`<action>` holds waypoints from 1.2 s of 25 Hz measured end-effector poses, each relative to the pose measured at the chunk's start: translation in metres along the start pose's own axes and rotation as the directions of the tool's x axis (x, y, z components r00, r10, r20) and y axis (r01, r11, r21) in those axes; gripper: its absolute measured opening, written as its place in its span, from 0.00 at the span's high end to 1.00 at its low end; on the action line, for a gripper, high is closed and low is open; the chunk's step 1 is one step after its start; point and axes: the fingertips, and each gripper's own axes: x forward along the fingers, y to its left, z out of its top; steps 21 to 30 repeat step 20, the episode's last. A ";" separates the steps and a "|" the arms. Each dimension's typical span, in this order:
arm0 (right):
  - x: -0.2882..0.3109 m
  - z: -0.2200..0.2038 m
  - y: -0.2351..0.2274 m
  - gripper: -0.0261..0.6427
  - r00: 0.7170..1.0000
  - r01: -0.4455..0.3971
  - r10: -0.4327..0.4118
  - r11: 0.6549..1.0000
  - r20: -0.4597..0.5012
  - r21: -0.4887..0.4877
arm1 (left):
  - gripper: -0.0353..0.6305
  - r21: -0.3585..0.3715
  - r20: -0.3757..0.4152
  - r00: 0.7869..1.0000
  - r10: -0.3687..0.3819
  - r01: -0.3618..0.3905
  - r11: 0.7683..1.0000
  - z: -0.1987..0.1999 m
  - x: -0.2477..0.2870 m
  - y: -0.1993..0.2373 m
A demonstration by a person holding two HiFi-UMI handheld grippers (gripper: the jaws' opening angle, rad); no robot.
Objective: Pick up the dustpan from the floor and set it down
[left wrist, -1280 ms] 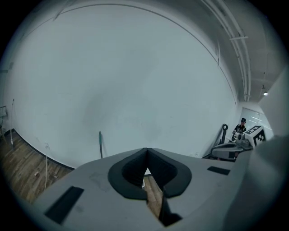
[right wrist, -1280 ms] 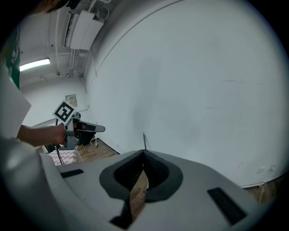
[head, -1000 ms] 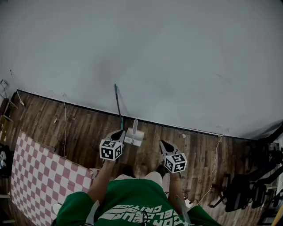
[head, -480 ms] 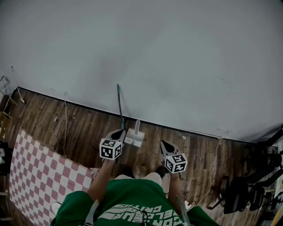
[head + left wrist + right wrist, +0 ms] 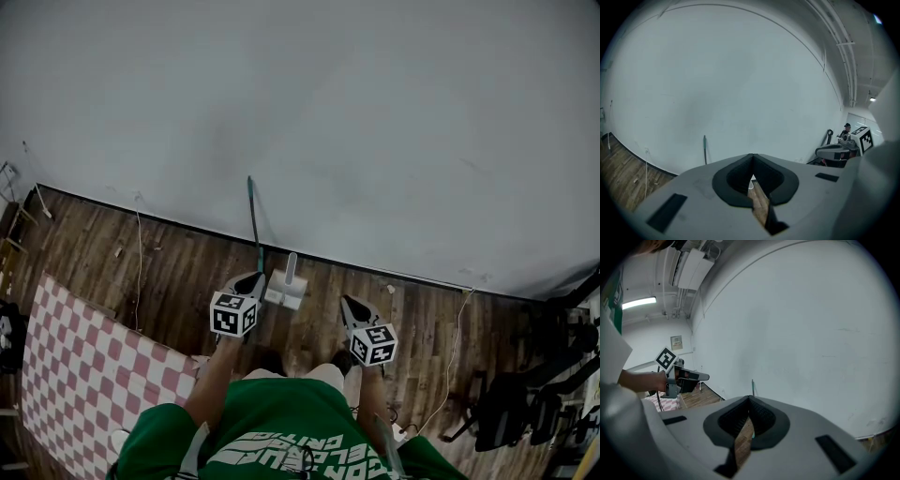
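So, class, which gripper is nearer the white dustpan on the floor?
Left. In the head view the left gripper sits just to the left of the dustpan, almost beside it. The right gripper is farther away, off to the dustpan's right.

Straight ahead of the jaws: plain white wall (image 5: 375, 122), black baseboard (image 5: 141, 217) along its foot. Beneath the jaws: dark wooden plank floor (image 5: 178, 272). Just ahead of the left jaws: thin teal pole (image 5: 252, 211) leaning upright against the wall. Well to the left of the jaws: red-and-white chequered mat (image 5: 84, 375) flat on the floor, thin cable (image 5: 138, 272) near its far edge. Well to the right of the right jaws: another cable (image 5: 457, 347), then black equipment (image 5: 511, 403), too dark to identify.
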 end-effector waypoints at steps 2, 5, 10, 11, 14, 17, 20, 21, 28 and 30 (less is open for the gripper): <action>0.001 0.000 0.000 0.95 1.000 0.002 -0.002 1.000 -0.001 0.000 | 0.94 -0.001 0.000 1.000 -0.001 0.001 1.000 0.001 0.000 0.001; 0.003 -0.001 0.001 0.95 1.000 0.004 -0.004 1.000 -0.003 -0.001 | 0.94 -0.001 0.004 1.000 -0.004 0.004 1.000 0.002 0.000 0.004; 0.007 -0.002 0.003 0.95 1.000 0.007 -0.007 1.000 -0.008 -0.002 | 0.94 0.000 0.001 1.000 -0.010 0.010 1.000 0.002 0.002 0.008; 0.008 -0.002 0.002 0.95 1.000 0.008 -0.008 1.000 -0.009 -0.001 | 0.94 0.000 -0.001 1.000 -0.010 0.010 1.000 0.002 0.003 0.007; 0.009 -0.001 -0.002 0.95 1.000 0.007 -0.007 1.000 -0.012 0.001 | 0.94 0.000 -0.003 1.000 -0.012 0.012 1.000 0.003 0.006 0.006; 0.011 0.000 -0.003 0.95 1.000 0.008 -0.008 1.000 -0.014 -0.002 | 0.94 0.000 -0.005 1.000 -0.012 0.012 1.000 0.003 0.008 0.006; 0.013 0.000 -0.003 0.95 1.000 0.009 -0.009 1.000 -0.016 -0.004 | 0.94 -0.001 -0.007 1.000 -0.013 0.013 1.000 0.004 0.008 0.008; 0.013 0.000 -0.003 0.95 1.000 0.009 -0.009 1.000 -0.016 -0.004 | 0.94 -0.001 -0.007 1.000 -0.013 0.013 1.000 0.004 0.008 0.008; 0.013 0.000 -0.003 0.95 1.000 0.009 -0.009 1.000 -0.016 -0.004 | 0.94 -0.001 -0.007 1.000 -0.013 0.013 1.000 0.004 0.008 0.008; 0.013 0.000 -0.003 0.95 1.000 0.009 -0.009 1.000 -0.016 -0.004 | 0.94 -0.001 -0.007 1.000 -0.013 0.013 1.000 0.004 0.008 0.008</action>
